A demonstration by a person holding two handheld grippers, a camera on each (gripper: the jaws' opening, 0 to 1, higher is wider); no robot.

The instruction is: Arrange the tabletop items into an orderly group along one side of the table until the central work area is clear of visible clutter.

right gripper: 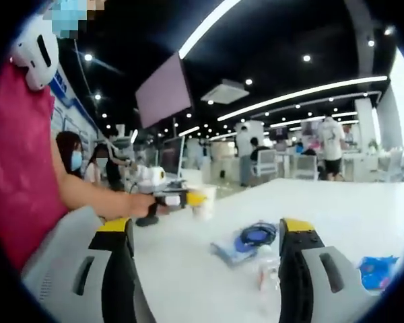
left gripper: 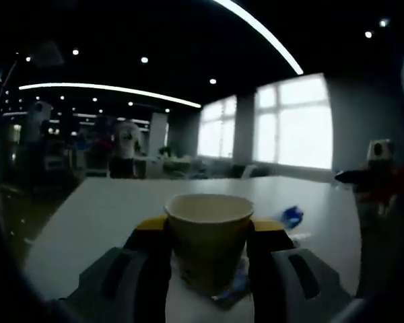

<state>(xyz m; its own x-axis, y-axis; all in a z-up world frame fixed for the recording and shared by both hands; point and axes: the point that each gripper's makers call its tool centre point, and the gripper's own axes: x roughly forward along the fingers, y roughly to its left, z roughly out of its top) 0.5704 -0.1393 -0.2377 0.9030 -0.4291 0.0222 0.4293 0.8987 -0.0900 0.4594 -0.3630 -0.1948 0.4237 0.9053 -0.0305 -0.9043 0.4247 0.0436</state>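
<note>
Your left gripper (left gripper: 209,252) clamps 1 paper cup (left gripper: 208,237), lifted above the table (left gripper: 108,215). Right gripper (right gripper: 205,269) gapes, holding nothing, over 1 blue packet (right gripper: 246,241) and 1 small bottle (right gripper: 266,266); 1 blue wrapper (right gripper: 377,270) nearby.

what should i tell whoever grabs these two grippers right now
Left gripper: shut on the paper cup, held just over the white table.
Right gripper: open, holding nothing, above the table.
Loose in the middle: blue coiled cable on a clear wrapper, a small clear bottle, a blue crumpled wrapper.
Done: cup picked up. Left: set it at one side, then bring the rest beside it.
</note>
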